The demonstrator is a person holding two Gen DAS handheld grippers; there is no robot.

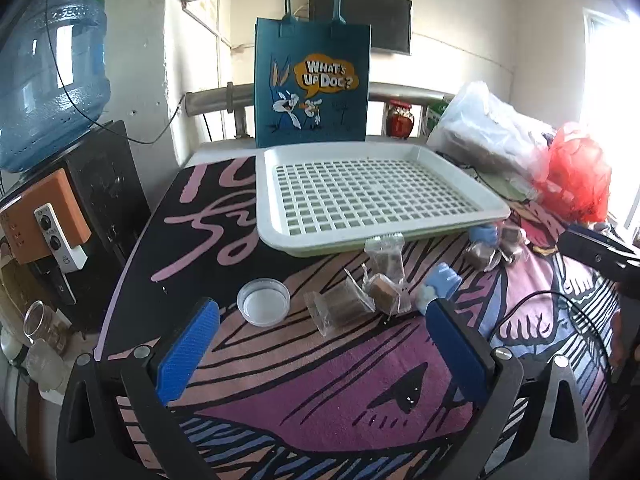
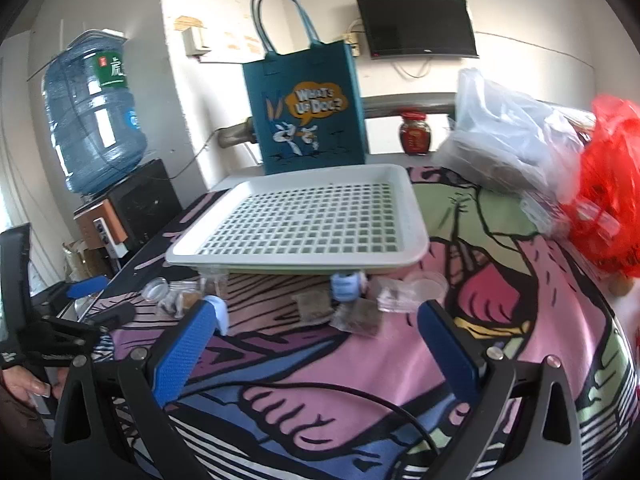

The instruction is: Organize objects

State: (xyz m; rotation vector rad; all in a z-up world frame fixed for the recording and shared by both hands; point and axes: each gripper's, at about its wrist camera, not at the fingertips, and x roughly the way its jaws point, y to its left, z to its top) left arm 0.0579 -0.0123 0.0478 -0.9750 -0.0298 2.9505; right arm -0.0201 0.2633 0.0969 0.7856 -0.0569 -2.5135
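Both grippers' jaws are gaping wide and empty, with light, crinkly, slippery clear-wrapped brown snack squares (image 1: 340, 306) lying just ahead, probably easiest pinched across their middles.

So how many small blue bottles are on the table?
2. One blue bottle lies by the wrapped snacks; the other sits at the tray's front right corner. More may be hidden.

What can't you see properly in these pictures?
- Inside the tall blue cartoon tote bag: both views show only its front.
- Red-lidded glass jar: label too small to read; in the left view the metal rail partly hides it.
- Contents of the crinkled red plastic bag: glare-washed, cut off by the right view's edge.
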